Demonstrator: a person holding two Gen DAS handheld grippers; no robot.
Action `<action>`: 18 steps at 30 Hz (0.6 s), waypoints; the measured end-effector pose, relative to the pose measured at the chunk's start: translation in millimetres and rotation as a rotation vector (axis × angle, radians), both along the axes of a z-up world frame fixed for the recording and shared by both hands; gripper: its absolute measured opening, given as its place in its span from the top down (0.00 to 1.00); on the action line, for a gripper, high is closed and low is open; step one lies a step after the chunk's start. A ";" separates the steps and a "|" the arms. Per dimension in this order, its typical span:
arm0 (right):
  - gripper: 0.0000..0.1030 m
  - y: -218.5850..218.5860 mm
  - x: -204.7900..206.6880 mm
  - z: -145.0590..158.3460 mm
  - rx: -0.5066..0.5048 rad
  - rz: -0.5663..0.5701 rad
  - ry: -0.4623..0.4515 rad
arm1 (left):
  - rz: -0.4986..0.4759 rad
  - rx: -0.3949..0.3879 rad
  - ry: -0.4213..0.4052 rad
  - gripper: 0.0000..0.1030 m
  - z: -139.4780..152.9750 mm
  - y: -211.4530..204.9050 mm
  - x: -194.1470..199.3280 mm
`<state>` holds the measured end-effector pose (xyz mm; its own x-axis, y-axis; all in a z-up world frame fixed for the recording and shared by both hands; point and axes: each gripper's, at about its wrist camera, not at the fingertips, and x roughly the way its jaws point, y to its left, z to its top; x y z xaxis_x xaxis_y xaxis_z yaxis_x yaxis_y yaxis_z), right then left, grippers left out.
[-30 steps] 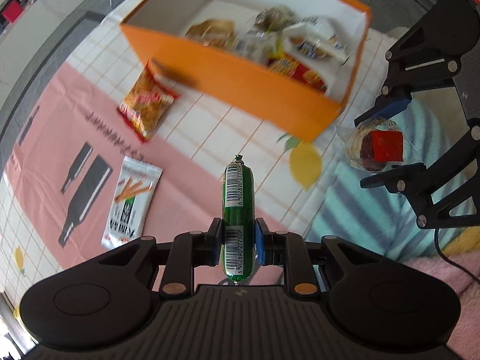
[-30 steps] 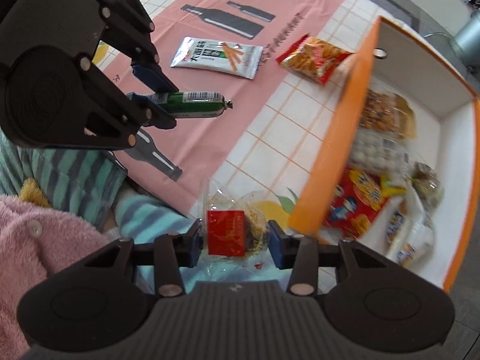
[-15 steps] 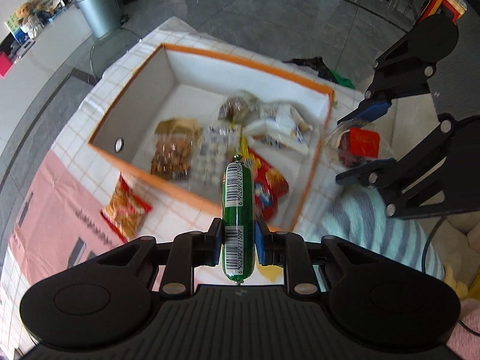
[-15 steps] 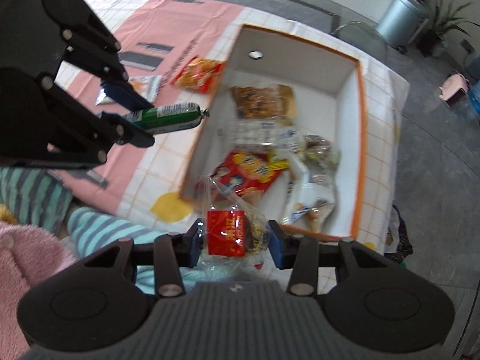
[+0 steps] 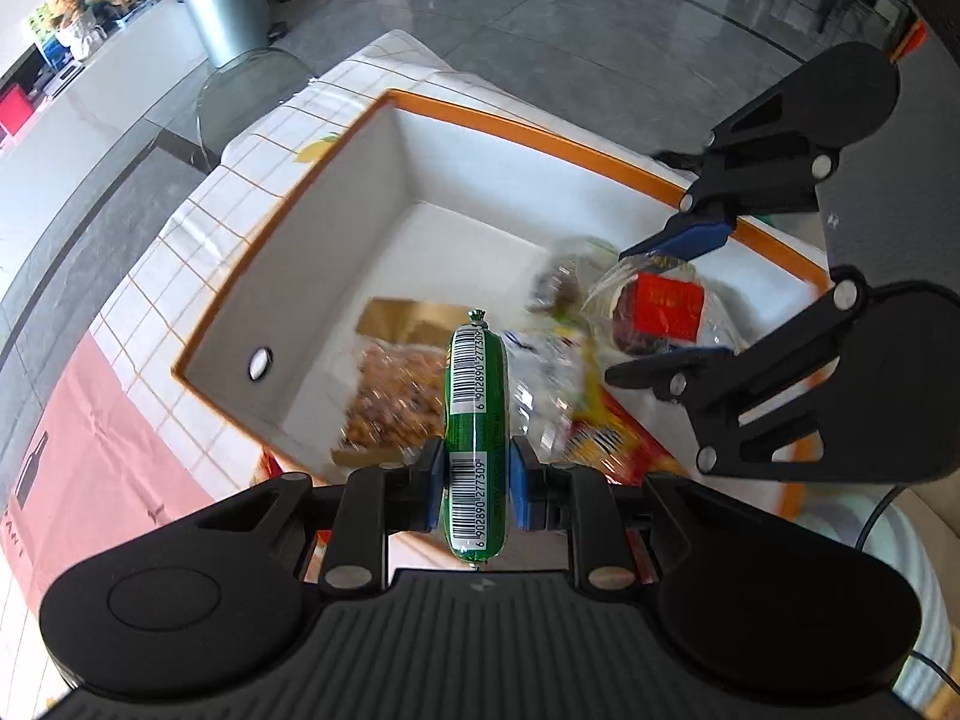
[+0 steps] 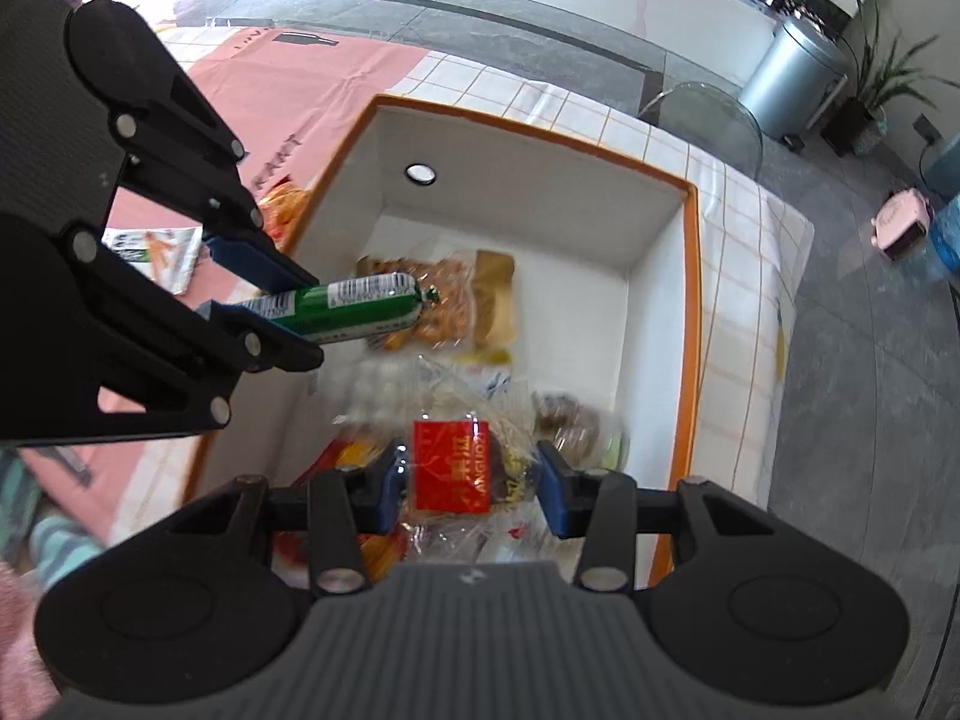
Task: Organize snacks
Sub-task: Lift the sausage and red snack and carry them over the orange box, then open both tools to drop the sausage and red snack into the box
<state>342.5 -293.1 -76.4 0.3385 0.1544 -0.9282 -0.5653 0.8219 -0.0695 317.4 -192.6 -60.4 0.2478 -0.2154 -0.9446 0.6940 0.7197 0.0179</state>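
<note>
My left gripper (image 5: pixel 475 483) is shut on a green sausage stick (image 5: pixel 476 420) with barcodes, held above the near side of the orange box (image 5: pixel 288 276). The stick also shows in the right wrist view (image 6: pixel 354 307). My right gripper (image 6: pixel 474 483) is shut on a clear-wrapped snack with a red label (image 6: pixel 451 465), held above the box's white inside (image 6: pixel 516 228). That snack shows in the left wrist view (image 5: pixel 663 307) too. Several snack packets (image 5: pixel 396 396) lie in the box.
The box stands on a checked cloth (image 5: pixel 198 228) beside a pink mat (image 6: pixel 288 84). A white snack packet (image 6: pixel 153 252) and an orange one (image 6: pixel 285 204) lie on the cloth left of the box. A metal bin (image 5: pixel 225 0) stands on the floor beyond.
Both grippers have moved forward from beside the box to above its inside, each still holding its snack. The box now fills the middle of both views.
</note>
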 end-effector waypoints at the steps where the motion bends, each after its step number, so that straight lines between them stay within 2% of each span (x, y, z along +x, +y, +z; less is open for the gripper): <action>1: 0.59 0.5 5.6 -4.3 0.002 0.007 -0.004 | 0.007 -0.005 -0.001 0.77 -3.3 0.6 7.1; 5: 0.59 3.2 29.3 -22.2 0.005 0.021 -0.006 | 0.007 0.004 -0.009 0.77 -17.8 -0.2 29.4; 15: 0.59 10.0 61.0 -54.9 -0.062 0.057 0.015 | -0.046 0.114 -0.068 0.77 -49.8 -4.0 61.5; 18: 0.59 9.1 64.3 -59.0 -0.046 0.058 0.021 | -0.055 0.131 -0.061 0.76 -58.3 -2.9 66.6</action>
